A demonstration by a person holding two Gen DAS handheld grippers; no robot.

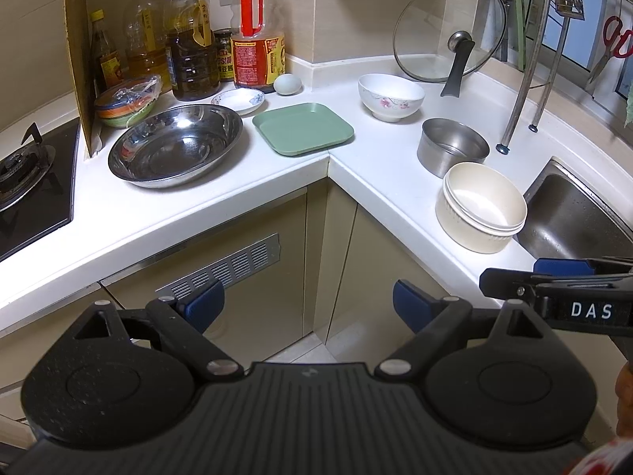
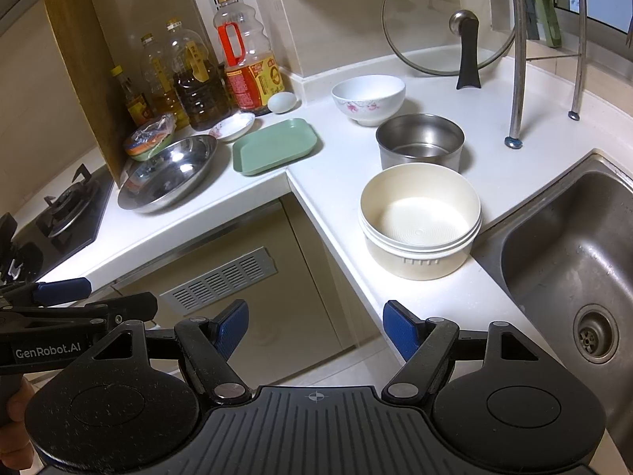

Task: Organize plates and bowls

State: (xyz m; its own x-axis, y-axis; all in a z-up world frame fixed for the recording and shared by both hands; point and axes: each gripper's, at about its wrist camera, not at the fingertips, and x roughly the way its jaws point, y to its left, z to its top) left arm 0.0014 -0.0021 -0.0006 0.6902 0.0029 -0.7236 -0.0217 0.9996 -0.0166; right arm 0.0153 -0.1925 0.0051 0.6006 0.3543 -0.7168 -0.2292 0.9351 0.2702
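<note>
**Both tongs spread, holding nothing**

Left gripper (image 1: 304,304) and right gripper (image 2: 315,324) spread wide over the cabinet fronts — gripping nothing. Near right, by the sink (image 2: 569,245): cream bowls (image 2: 419,221), nested. Just behind: steel pot (image 2: 420,140), floral bowl (image 2: 368,99). Far left — green plates (image 1: 302,128), steel basin (image 1: 176,145), small saucer (image 1: 237,102).

shiny metal pan (image 1: 176,145) and metal pot (image 2: 420,141); matt green plastic tray (image 1: 304,129); smooth white counter (image 1: 376,158); glass lid (image 1: 449,31).

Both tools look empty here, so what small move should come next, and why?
Probably ease the right tool forward toward the cream bowl: its jaws are open and empty, and that bowl sits nearest, by the sink. The left tool is open too.
</note>
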